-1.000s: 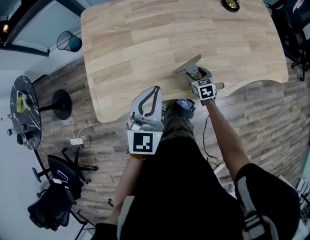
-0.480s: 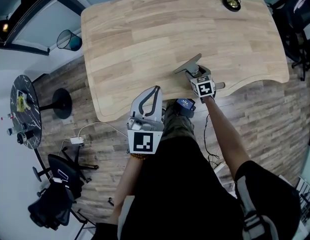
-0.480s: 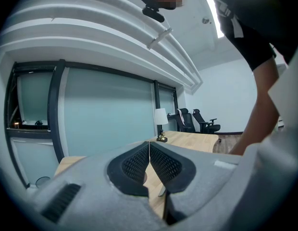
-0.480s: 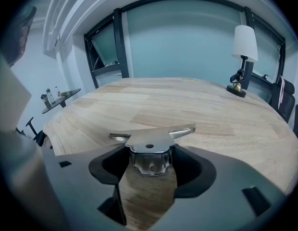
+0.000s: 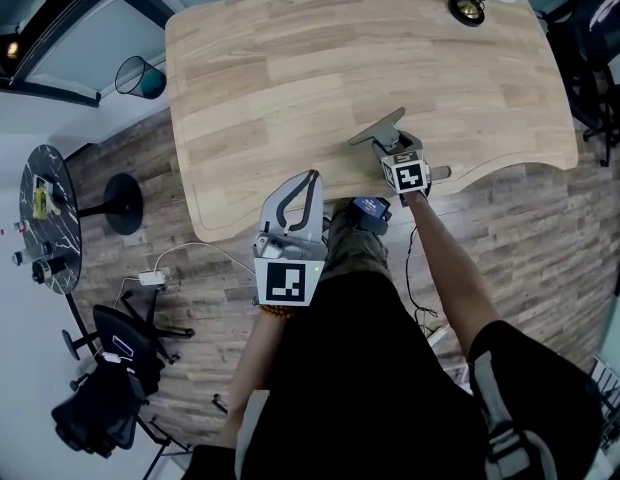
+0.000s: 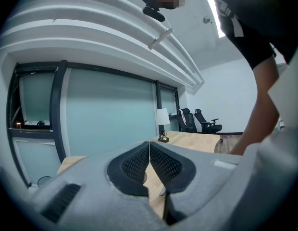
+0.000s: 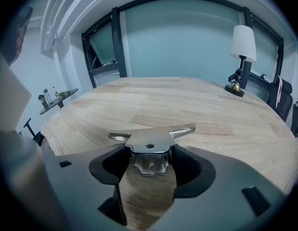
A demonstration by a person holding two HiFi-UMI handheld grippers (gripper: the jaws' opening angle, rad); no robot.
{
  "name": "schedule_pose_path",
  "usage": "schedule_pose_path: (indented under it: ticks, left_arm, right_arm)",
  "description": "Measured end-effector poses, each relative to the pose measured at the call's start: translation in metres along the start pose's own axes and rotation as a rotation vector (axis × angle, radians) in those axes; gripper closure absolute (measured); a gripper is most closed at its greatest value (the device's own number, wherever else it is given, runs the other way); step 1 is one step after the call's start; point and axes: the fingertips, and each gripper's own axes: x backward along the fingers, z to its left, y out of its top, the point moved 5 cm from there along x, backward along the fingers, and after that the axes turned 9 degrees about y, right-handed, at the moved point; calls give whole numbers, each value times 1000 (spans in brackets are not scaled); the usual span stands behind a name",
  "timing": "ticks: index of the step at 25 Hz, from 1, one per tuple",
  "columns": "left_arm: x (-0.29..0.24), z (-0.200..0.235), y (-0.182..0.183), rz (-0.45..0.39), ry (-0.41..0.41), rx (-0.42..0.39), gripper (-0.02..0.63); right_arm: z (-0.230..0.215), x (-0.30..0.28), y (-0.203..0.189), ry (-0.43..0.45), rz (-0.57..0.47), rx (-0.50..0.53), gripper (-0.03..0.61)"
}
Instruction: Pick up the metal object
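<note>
Pinching the metal part (image 7: pixel 151 139) w/ our right gripper (image 7: pixel 150 161), we had its base betw. both pads (image 7: pixel 191 169), wings sticking out past the tips; left gripper (image 6: pixel 149 154) closed, empty.

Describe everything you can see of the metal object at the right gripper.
The metal object is a silvery bracket: a flat top plate with two wings spreading sideways, a small hole at its centre, and a folded-down lower part with another hole. It sits level over the wooden table near its front edge, its lower part pinched between the fingers of the right gripper. Whether it touches the wood cannot be told.
</note>
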Motion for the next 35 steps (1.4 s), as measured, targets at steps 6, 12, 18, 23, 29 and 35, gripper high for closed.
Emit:
schedule_pose_path:
  ticks: [6, 12, 18, 23, 29, 35]
  left_arm:
    - [0, 0, 1, -8, -1, -7, 597]
    - [2, 0, 1, -3, 4, 4, 597]
    - [2, -1, 2, -4, 1, -5, 597]
    - [3, 0, 2, -12, 10, 2, 597]
    - [4, 1, 5, -18, 11, -9, 597]
    - [4, 3, 5, -16, 19, 3, 597]
  right_arm:
    - [0, 0, -1, -6, -4, 4, 311]
    - [1, 1, -1, -12, -13, 9, 314]
    - [1, 2, -1, -12, -20, 12, 314]
    - [1, 1, -1, -11, -19, 21, 314]
    - [4, 1, 0, -7, -12, 22, 316]
    - [6, 1, 0, 0, -12, 18, 316]
